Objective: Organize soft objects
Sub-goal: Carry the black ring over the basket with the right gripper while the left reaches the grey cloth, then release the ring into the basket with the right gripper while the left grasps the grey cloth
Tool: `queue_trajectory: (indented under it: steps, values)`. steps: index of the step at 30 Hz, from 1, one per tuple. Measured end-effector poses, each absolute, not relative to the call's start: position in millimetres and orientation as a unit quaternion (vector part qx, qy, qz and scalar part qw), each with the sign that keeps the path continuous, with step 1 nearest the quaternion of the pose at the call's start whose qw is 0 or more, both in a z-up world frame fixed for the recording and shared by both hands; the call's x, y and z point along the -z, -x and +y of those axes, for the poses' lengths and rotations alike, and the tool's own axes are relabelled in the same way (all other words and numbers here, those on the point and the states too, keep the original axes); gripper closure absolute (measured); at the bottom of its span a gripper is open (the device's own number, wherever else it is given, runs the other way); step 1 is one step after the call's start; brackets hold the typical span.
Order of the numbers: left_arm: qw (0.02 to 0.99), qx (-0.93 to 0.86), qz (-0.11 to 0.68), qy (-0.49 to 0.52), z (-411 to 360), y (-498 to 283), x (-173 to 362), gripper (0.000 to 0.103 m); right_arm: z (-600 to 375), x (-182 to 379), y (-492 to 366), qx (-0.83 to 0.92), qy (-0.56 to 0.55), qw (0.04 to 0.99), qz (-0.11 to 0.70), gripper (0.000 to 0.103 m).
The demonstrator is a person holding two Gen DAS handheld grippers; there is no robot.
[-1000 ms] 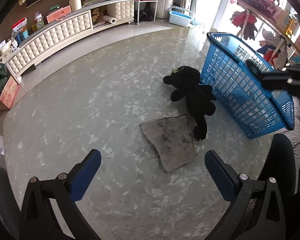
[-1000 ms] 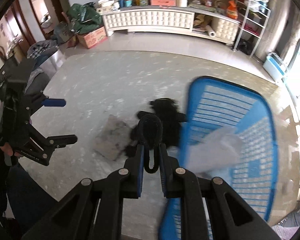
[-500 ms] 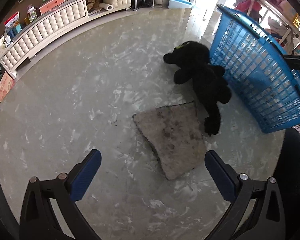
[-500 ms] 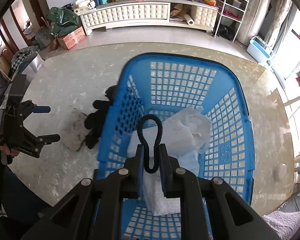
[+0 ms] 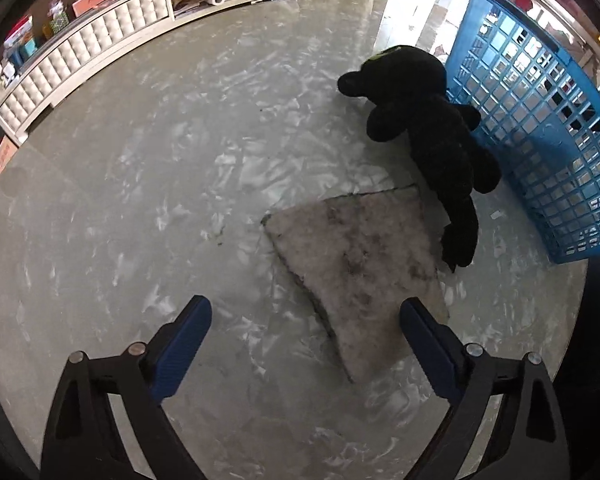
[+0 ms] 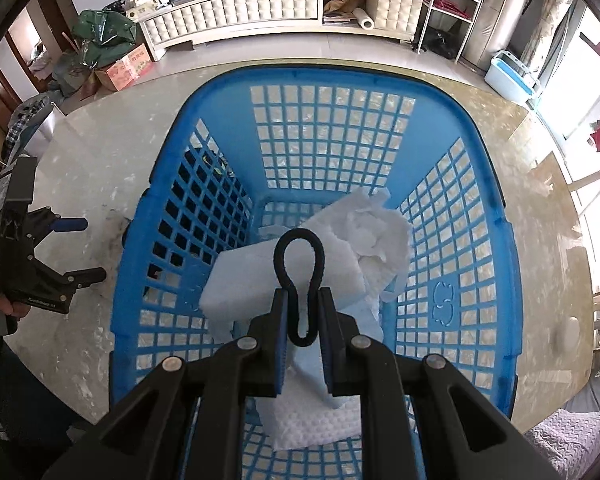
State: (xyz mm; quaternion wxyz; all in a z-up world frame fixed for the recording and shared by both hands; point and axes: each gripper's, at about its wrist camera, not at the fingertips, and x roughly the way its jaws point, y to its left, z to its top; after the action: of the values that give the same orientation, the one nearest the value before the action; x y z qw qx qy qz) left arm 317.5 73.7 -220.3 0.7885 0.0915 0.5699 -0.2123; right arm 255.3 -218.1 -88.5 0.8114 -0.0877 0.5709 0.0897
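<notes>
Right tongs [image 6: 303,320] pinch a black loop [image 6: 299,256] above the basket [image 6: 472,264]; left tongs [image 5: 304,344] gape over a mat [image 5: 356,264].

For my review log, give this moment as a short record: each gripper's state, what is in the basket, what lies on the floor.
left gripper: jaws open, empty, above the grey mat
right gripper: jaws shut on a black loop, over the basket
basket contents: white foam block, crumpled white paper
floor: grey mat and black plush, plush against the basket wall
</notes>
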Motion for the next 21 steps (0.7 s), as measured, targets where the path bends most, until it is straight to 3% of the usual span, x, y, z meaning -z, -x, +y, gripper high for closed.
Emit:
queue_trajectory:
  steps: [4,9,14,18,21]
  values:
    - [0.792,0.207,0.567,-0.090,67.5,-323.1,218.7,0.029,-221.5,89.0,-255.6,-0.090,0.085,0.811,0.572,0.090]
    - [0.791,0.216,0.565,-0.090,57.0,-327.9,216.5,0.061,-227.1,87.9,-253.4,-0.091,0.082,0.812,0.571,0.090]
    - [0.782,0.237,0.570,-0.087,43.6,-326.5,217.9,0.084,-229.6,86.1,-251.3,-0.090,0.081,0.812,0.570,0.090]
    - [0.782,0.235,0.570,-0.089,38.2,-321.1,214.8,0.095,-232.5,85.5,-248.0,-0.086,0.084,0.813,0.570,0.086]
    - [0.783,0.237,0.568,-0.088,34.0,-319.2,210.1,0.096,-234.9,84.0,-247.2,-0.078,0.087,0.814,0.569,0.071]
